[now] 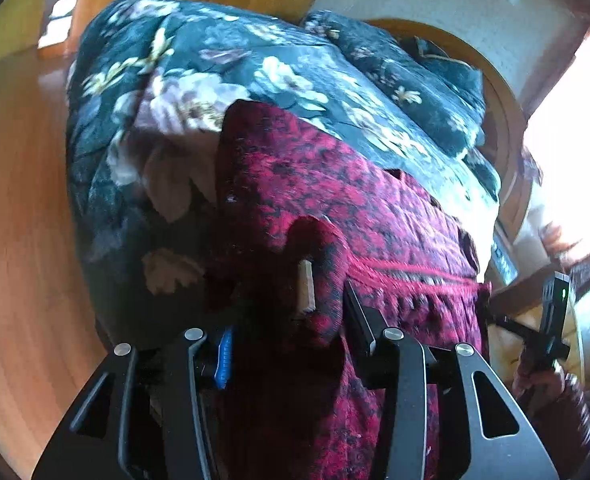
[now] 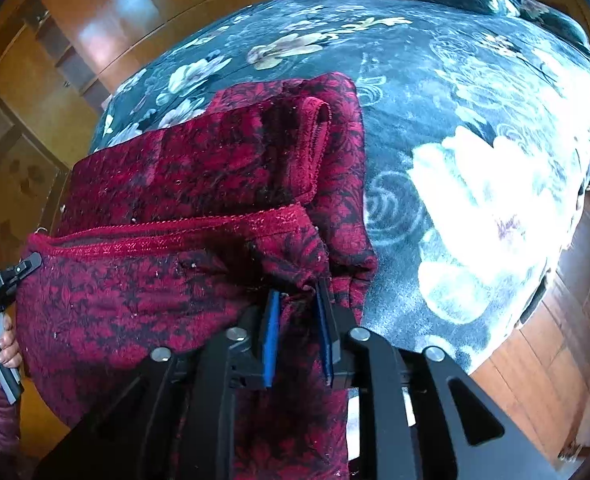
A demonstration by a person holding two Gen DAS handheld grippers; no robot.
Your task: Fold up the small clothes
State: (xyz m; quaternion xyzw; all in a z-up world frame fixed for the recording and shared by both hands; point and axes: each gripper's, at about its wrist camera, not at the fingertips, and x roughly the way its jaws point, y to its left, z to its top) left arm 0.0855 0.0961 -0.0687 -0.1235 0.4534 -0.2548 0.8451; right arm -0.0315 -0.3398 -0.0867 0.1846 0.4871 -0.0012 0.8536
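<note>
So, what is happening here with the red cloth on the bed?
A person holds a gripper in each hand and is folding a red patterned garment on a dark floral blanket. The right gripper pinches a bunched fold of it. The left gripper has garment fabric between its fingers. The garment is already partly folded.

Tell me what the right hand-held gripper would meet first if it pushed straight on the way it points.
The red garment: the right hand-held gripper already has a fold of it between its fingers, and more of it lies just ahead on the floral blanket. The blanket comes only after that, though depth is hard to judge.
</note>
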